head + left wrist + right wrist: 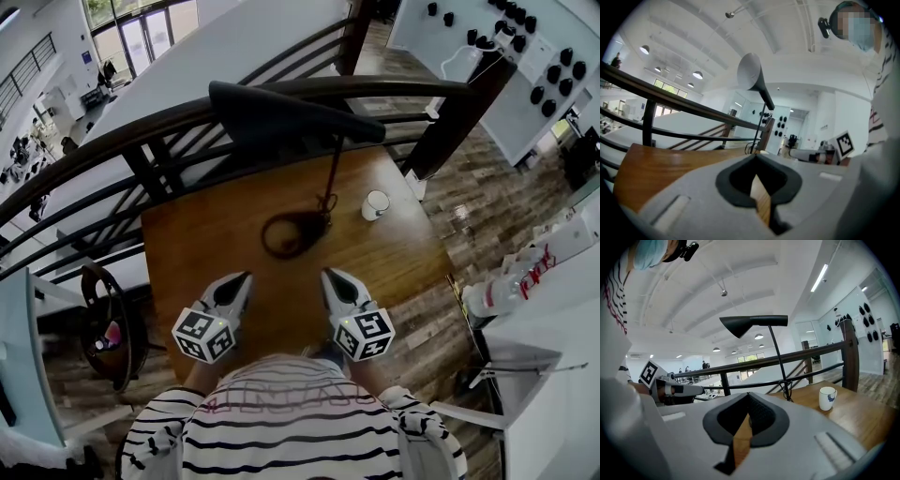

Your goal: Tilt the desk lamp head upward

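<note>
I am holding my left tongs [246, 277] and right tongs [328, 276] shut and empty over the near edge of the surface [211, 239]. I am not touching the lamp head [281, 114] yet.

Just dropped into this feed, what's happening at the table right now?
A person in a striped shirt holds the left gripper and right gripper low over the near edge of the wooden table, both shut and empty. The black desk lamp with a cone-shaped head stands further back, untouched, its head roughly level. A white mug sits to its right.
</note>
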